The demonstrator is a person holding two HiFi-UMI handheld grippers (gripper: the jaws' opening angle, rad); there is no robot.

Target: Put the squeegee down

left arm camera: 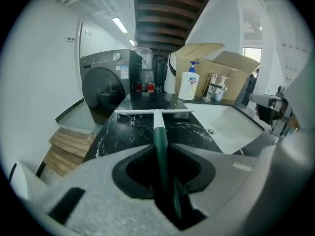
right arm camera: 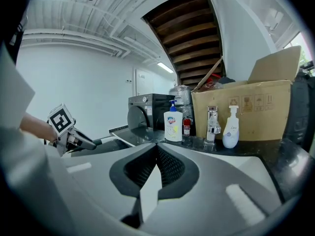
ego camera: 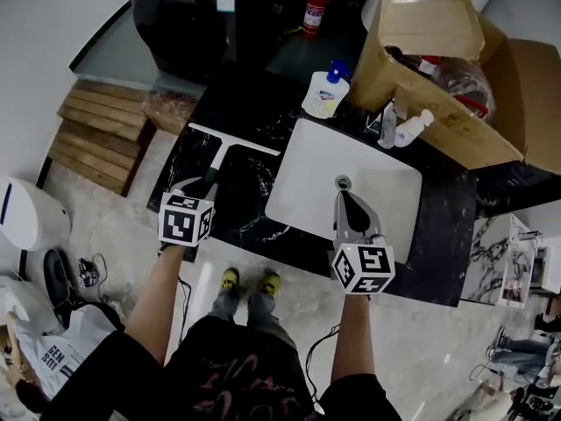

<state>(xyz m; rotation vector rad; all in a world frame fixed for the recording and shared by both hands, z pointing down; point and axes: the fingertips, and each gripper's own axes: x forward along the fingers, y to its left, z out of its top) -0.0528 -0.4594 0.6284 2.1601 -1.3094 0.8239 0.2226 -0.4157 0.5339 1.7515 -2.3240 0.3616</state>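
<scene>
- Jaws of the left gripper [ego camera: 208,185] are clamped on the dark green handle of the squeegee [ego camera: 230,142]. The pads press from both sides, near the handle's tail end.
- Squeegee points away from the person, with its white blade crosswise at the far end. It sits over the black marble counter [ego camera: 250,204], just left of the sink [ego camera: 302,178].
- Blade looks low over the stone, but neither view confirms contact.
- Right gripper [ego camera: 344,200] has its jaws together with nothing between them. It hangs over the near part of the sink, well apart from the squeegee.
- Farther out, a soap bottle [ego camera: 325,91] stands behind the sink. A faucet [ego camera: 389,126] and a cardboard box [ego camera: 438,68] are off to the right.
- Judgement: the step in hand is the lowering, and the release is not yet made.
- Doing it well:
  - Bring the blade edge onto the stone first, then lay the handle flat.
  - Keep the whole tool on the dark counter, away from the sink rim and the front edge.
  - Open the jaws only once the handle is supported, or it may drop and skid.
  - Draw the gripper back along the handle's line so the jaws don't drag it.
  - Keep the right gripper out of the way.
</scene>
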